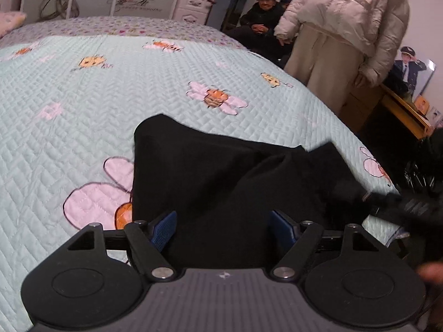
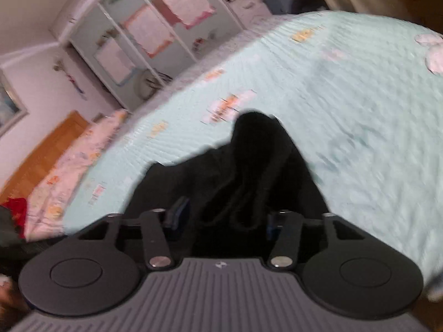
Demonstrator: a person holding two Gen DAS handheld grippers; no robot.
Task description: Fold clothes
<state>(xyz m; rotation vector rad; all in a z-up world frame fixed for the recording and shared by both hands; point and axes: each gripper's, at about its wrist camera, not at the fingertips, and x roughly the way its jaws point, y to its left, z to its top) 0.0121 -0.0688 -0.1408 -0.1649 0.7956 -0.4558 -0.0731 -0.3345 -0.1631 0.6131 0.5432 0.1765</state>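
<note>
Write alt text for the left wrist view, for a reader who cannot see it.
A black garment lies rumpled on a pale blue quilted bedspread printed with bees and pink flowers, and the left tool stands over its near edge, its blue pads spread apart. Beyond the bed, one person stands and another sits.

Both wrist cams look fwd/down, close over black garment point(image 1: 221, 171) on quilted bed point(image 1: 83, 105); right cam tilted.

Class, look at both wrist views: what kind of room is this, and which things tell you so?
Most likely a home bedroom: a bed under a pale mint quilted bedspread with bee and flower prints, a white panelled wardrobe behind it, and a black garment laid out for folding.
</note>
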